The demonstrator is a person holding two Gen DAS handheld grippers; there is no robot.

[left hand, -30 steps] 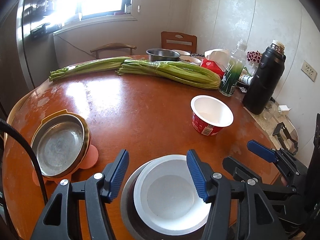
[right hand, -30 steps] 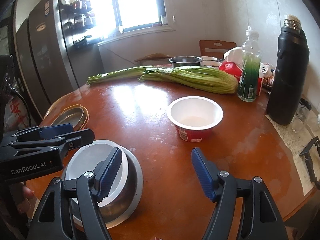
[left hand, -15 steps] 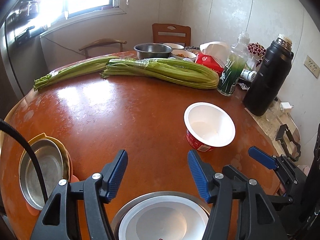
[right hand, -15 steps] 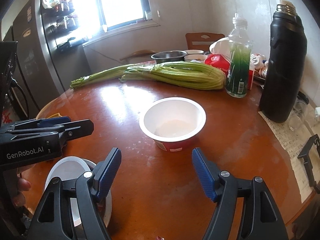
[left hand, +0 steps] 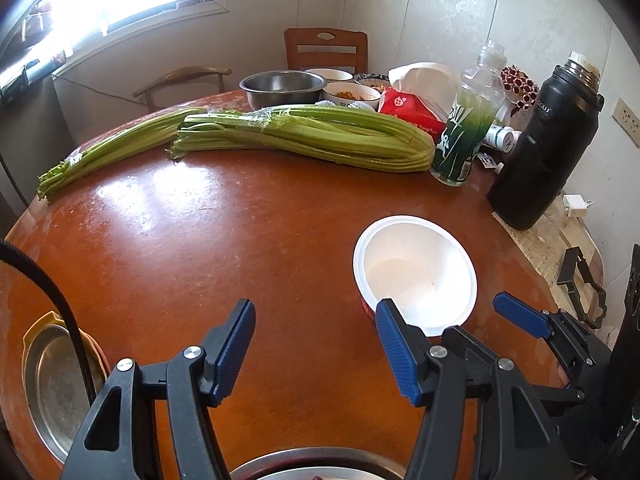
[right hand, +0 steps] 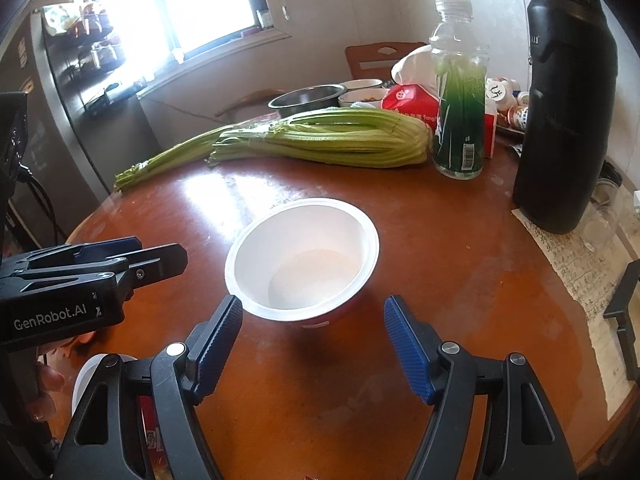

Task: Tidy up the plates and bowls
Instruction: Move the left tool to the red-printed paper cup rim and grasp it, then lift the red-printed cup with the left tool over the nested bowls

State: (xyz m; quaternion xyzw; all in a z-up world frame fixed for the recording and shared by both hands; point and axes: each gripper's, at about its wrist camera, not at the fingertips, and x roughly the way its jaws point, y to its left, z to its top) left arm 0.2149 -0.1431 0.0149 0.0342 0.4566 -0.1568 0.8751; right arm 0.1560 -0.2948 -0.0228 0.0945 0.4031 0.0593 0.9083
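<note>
A white bowl with a red outside (right hand: 302,260) stands on the round wooden table; it also shows in the left wrist view (left hand: 416,272). My right gripper (right hand: 314,344) is open, just short of this bowl, fingers either side of its near rim. My left gripper (left hand: 316,344) is open and empty above bare table, left of the bowl. A steel dish in a yellow holder (left hand: 52,384) sits at the table's left edge. The rim of a steel plate holding a white bowl (left hand: 316,468) shows below the left gripper.
Celery bunches (left hand: 304,136) lie across the far table. A green bottle (left hand: 464,132), a black thermos (left hand: 544,148), a steel pot (left hand: 280,88) and food bowls stand at the back right. Papers (right hand: 584,264) lie at the right edge.
Both grippers have moved forward over the table. The stacked white bowl and steel plate slid out under the left gripper. The red-sided bowl is now close between the right fingers.
</note>
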